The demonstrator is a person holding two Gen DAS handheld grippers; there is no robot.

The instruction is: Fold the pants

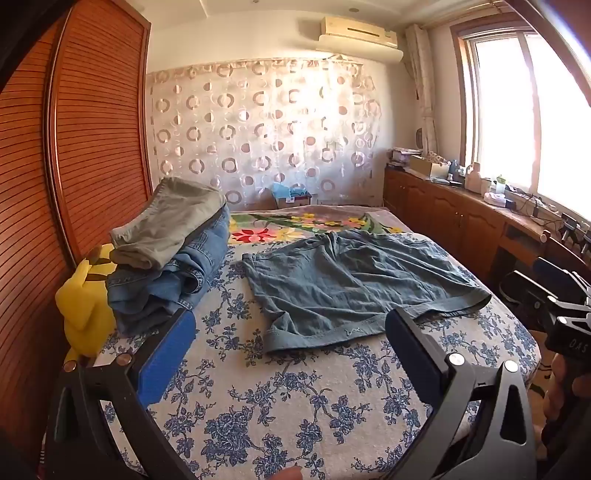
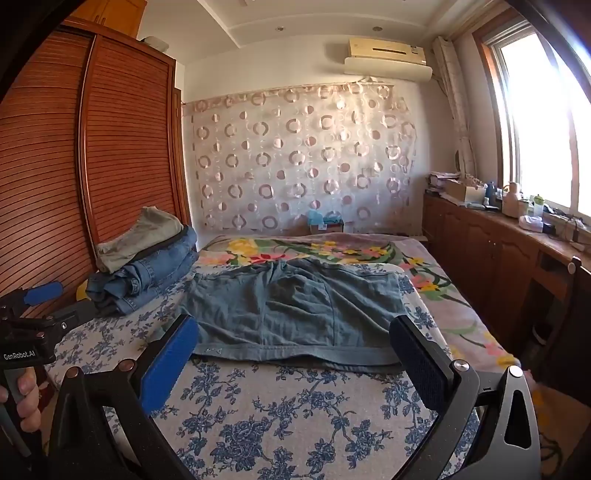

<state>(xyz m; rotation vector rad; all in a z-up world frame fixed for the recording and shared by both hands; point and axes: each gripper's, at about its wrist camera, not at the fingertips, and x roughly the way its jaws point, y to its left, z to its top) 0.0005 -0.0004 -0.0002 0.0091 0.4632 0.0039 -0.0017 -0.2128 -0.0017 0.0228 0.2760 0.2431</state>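
Blue-grey pants (image 1: pixel 354 280) lie spread flat on the bed (image 1: pixel 295 406), centre of the left wrist frame, hems toward the camera, waist toward the far floral blanket (image 1: pixel 295 225). Same pants (image 2: pixel 295 306) sit mid-frame in the right wrist view, one hem band running across just above the fingertips. No fold visible; both legs lie side by side, slightly wrinkled.

Left gripper (image 1: pixel 291 350) has jaws wide apart, nothing between them but bedspread and the near hem; blue pad on the left finger (image 1: pixel 166 358), dark pad on the right. It hovers low over the blue-flower sheet, not touching the cloth. Right gripper (image 2: pixel 295 354) likewise spread wide, empty, its fingertips sitting near both ends of the hem band; contact cannot be told.

Each tool shows in the other's view: right gripper at right edge (image 1: pixel 554 306), left gripper at lower left (image 2: pixel 33 317) with a hand (image 2: pixel 22 398) on its handle.

Stack of folded clothes (image 1: pixel 170 258), olive on top of denim, sits left of the pants, well apart. Yellow plush toy (image 1: pixel 85 306) at the left edge beside the stack. Wooden louvred wardrobe (image 1: pixel 74 147) fills the left side; window (image 1: pixel 535 110) upper right; air conditioner (image 1: pixel 358 33) at the top.
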